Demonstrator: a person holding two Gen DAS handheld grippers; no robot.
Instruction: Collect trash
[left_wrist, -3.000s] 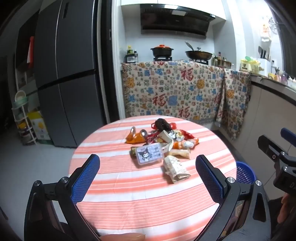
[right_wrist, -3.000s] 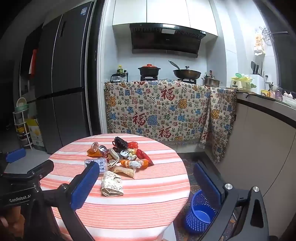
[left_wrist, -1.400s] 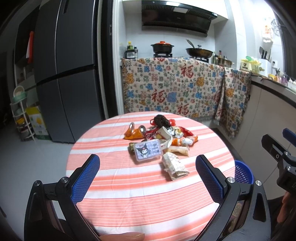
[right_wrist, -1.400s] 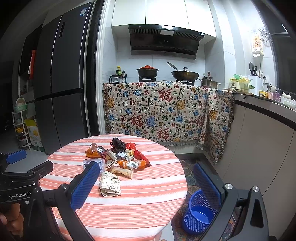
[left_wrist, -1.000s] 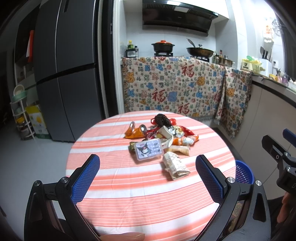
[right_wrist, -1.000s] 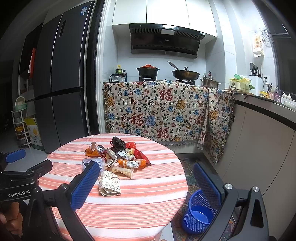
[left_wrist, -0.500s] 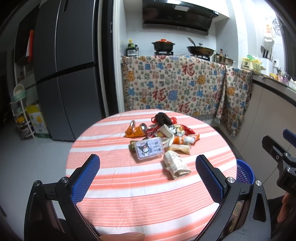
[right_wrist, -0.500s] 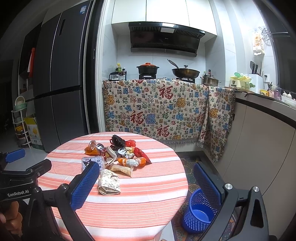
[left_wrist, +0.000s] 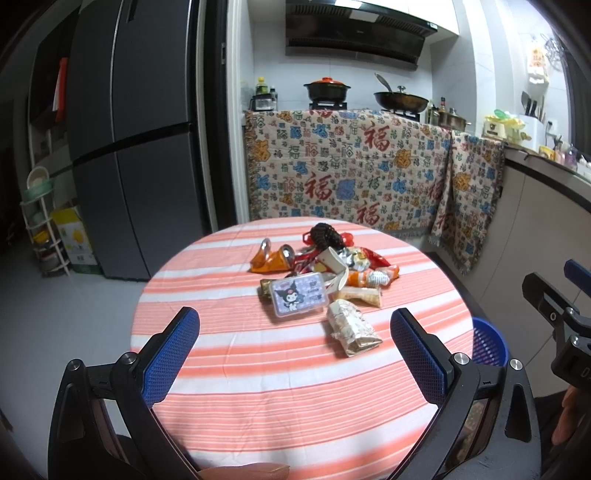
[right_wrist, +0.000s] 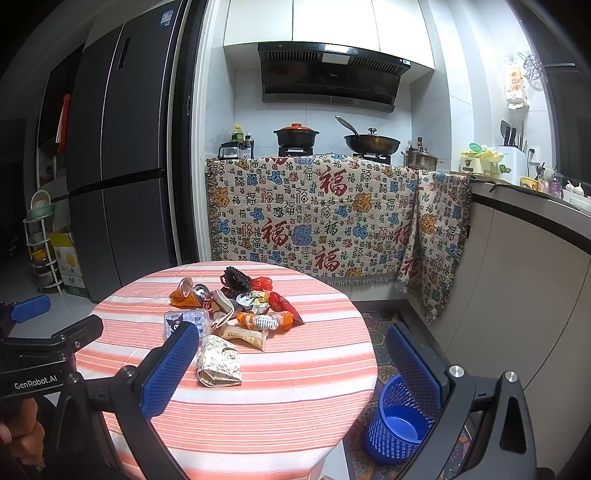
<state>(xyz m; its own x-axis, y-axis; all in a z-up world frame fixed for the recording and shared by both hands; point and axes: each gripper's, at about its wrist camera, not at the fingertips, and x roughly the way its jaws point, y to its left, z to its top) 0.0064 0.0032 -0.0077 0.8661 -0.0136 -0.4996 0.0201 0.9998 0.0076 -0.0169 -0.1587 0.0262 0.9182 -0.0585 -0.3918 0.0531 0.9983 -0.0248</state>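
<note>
While both tools hung over the near edge of the round worktop (left_wrist: 236, 413), neither touched anything; the left tool (left_wrist: 294, 345) had its blue-padded fingers (left_wrist: 170, 349) spread wide apart with nothing between them; the right tool (right_wrist: 291, 363) likewise stood wide apart and held nothing.

Trash pile (left_wrist: 325, 269), heaped at about 12 o'clock from the left tool, beyond the middle of the striped cloth:
- crushed orange can (left_wrist: 267, 258), at the pile's 10 o'clock edge;
- black ruffled piece (left_wrist: 325, 236), at the far side, 12 o'clock;
- red wrapper (right_wrist: 282, 306), at the 3 o'clock flank;
- clear lidded box (left_wrist: 299, 297) with a cartoon figure printed on it, at the near left, about 7 o'clock;
- tan wrapper (left_wrist: 360, 294), lying flat just beside the box at its 3 o'clock;
- crumpled patterned paper packet (left_wrist: 352, 326), nearest of all, at 5 o'clock from the pile.

Blue mesh basket (right_wrist: 400, 424), upright on the floor beside the worktop, at 4 o'clock from the pile in the right wrist view; partly hidden behind the right tool's finger.

Surroundings: patterned cloth (right_wrist: 325, 218) draped over the cabinet front beyond the worktop; dark refrigerator (right_wrist: 122, 158) at 10 o'clock.
</note>
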